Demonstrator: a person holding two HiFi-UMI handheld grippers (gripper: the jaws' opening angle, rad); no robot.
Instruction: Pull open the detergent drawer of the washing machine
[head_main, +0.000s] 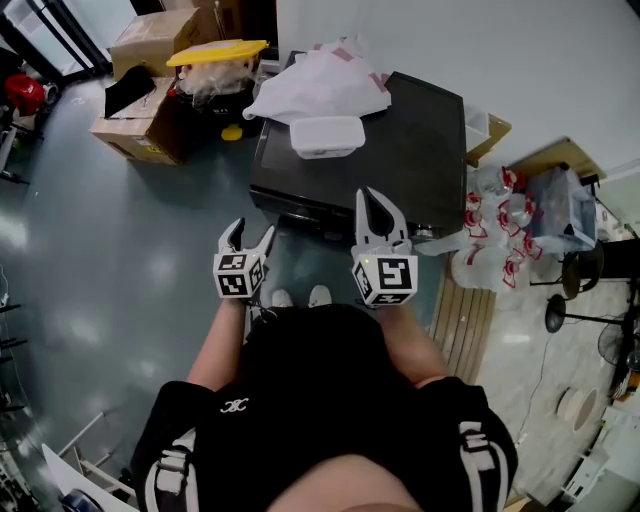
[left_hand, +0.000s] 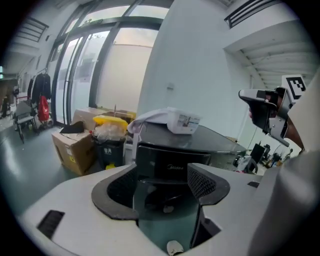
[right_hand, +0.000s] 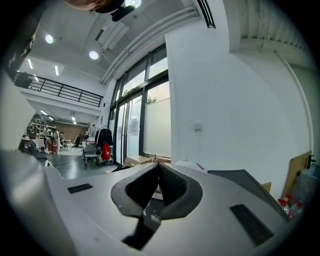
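Only L tool (left_hand: 161, 192), open, sees washer (left_hand: 172, 162) front.

Washing machine (head_main: 420, 150): smooth glossy black top. Tub (head_main: 326, 136) on it: translucent white plastic. Boxes (head_main: 135, 130): matt brown cardboard. Floor (head_main: 100, 260): polished grey, reflective.

Washing machine (head_main: 410, 150): dark, seen from above, near white wall.
Left gripper (head_main: 252, 233): jaws apart, just before machine front.
Right gripper (head_main: 378, 206): jaws seemingly together, over front edge.
Machine top: white tub (head_main: 326, 136), white bag (head_main: 318, 85).
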